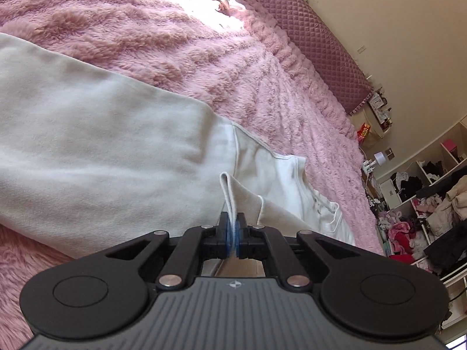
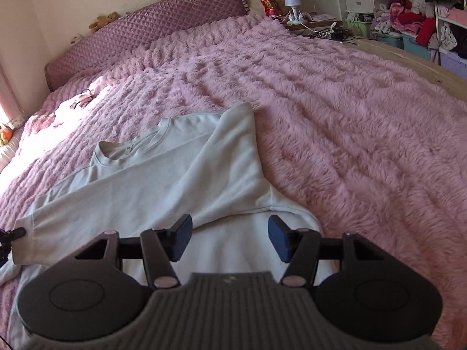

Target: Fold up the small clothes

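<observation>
A white long-sleeved top (image 2: 163,180) lies on the pink furry bedspread (image 2: 335,110), neckline toward the headboard, one sleeve folded across its body. My left gripper (image 1: 233,236) is shut on the sleeve cuff (image 1: 229,198) and holds it just above the top (image 1: 87,151). The left gripper's tip also shows at the far left edge of the right wrist view (image 2: 11,234), at the cuff. My right gripper (image 2: 230,237) is open and empty, hovering over the lower part of the top with its blue pads either side of the fabric.
A quilted purple headboard (image 2: 151,26) runs along the far side of the bed. A bedside table with a small lamp (image 2: 292,4) and shelves full of clothes (image 2: 408,14) stand beyond the bed. The bedspread (image 1: 204,58) spreads wide around the top.
</observation>
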Tool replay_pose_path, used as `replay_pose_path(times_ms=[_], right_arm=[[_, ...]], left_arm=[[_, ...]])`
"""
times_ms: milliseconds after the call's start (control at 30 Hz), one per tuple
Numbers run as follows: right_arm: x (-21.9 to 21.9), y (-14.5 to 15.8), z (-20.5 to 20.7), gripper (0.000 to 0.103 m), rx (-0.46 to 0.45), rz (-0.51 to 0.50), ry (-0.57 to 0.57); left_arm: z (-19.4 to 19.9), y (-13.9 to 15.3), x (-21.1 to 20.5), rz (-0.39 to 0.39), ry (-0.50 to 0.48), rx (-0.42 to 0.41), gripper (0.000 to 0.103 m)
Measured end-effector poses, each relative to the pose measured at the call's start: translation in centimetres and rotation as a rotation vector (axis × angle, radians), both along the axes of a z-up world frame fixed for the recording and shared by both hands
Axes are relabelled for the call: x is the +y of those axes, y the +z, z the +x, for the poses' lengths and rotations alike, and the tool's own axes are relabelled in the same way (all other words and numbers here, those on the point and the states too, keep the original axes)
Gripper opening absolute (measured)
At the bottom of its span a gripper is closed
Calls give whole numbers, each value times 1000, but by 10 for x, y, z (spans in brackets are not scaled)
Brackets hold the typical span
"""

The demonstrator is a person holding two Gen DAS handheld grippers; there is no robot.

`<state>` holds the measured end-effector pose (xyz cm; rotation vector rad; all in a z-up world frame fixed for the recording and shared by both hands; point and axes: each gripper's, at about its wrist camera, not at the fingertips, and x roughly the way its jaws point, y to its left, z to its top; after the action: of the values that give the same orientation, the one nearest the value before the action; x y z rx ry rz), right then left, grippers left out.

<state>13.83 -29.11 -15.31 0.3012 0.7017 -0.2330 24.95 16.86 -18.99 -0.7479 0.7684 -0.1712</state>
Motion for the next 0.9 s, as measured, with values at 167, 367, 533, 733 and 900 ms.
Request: replay_pose_path(times_ms=[167,367,533,733,900], right_arm=[[17,-9,15,55,53,-240,63],[15,-5,39,69,-19,-158,123],[24,-10,61,69,13,-137,133],[31,-16,62,69,22,-139,129],[24,-24,62,70,52,-137,82]], left_arm=[[3,-14,-2,8,14,30,3],[10,-12,7,-127,23,15,45],[34,-9,2,-89,11,32,48],[18,17,-7,10,0,-142,3],[23,1,-1,83,83,-51,3]])
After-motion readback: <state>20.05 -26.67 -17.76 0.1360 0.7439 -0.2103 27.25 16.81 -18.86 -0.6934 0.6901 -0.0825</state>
